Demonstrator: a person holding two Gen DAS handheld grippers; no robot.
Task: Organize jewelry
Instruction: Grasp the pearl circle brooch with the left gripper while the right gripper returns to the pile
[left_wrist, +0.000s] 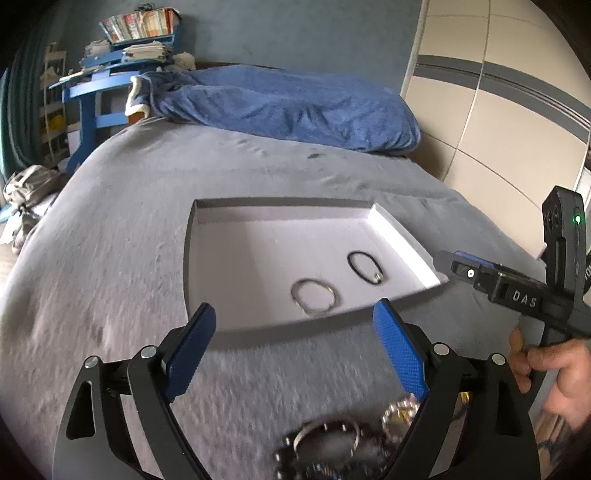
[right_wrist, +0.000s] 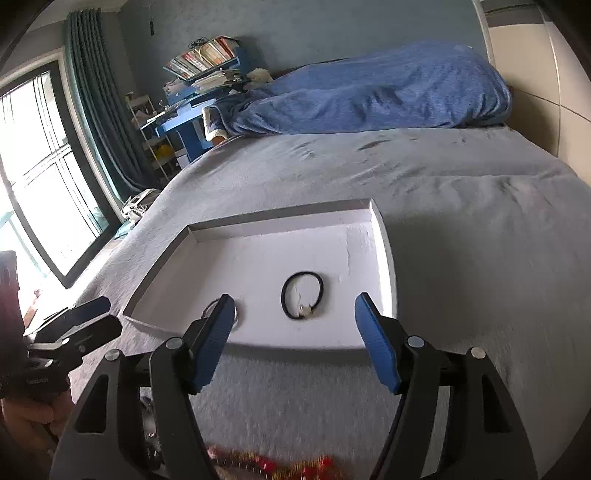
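Both tools are sitting with nothing in them right now: the left tool (left_wrist: 295, 317) has its blue pads spread wide apart with only bedspread between them, and the right tool (right_wrist: 295, 317) is the same, jaws apart and empty, hovering just short of the near edge of the white tray (right_wrist: 384, 236). Inside the tray there's a silver ring-style bangle (left_wrist: 314, 296) toward the left and a black band with a small bead or charm on it (right_wrist: 302, 294) a bit to the right, lying apart from each other, not touching. So my read is that we're between pieces; two are filed, more to go. The rest of the jewelry is still a loose pile on the grey bed (left_wrist: 110, 229) right below the tools: silvery chain stuff and what looks like a watch (left_wrist: 400, 410) under the left one, and a red and gold beaded string (right_wrist: 280, 461) under the right one, all pretty blurry. Next move, I'd guess, is dipping back down to that pile, pinching a single piece without dragging its tangled neighbours along, then carrying it to a bare spot in the tray.
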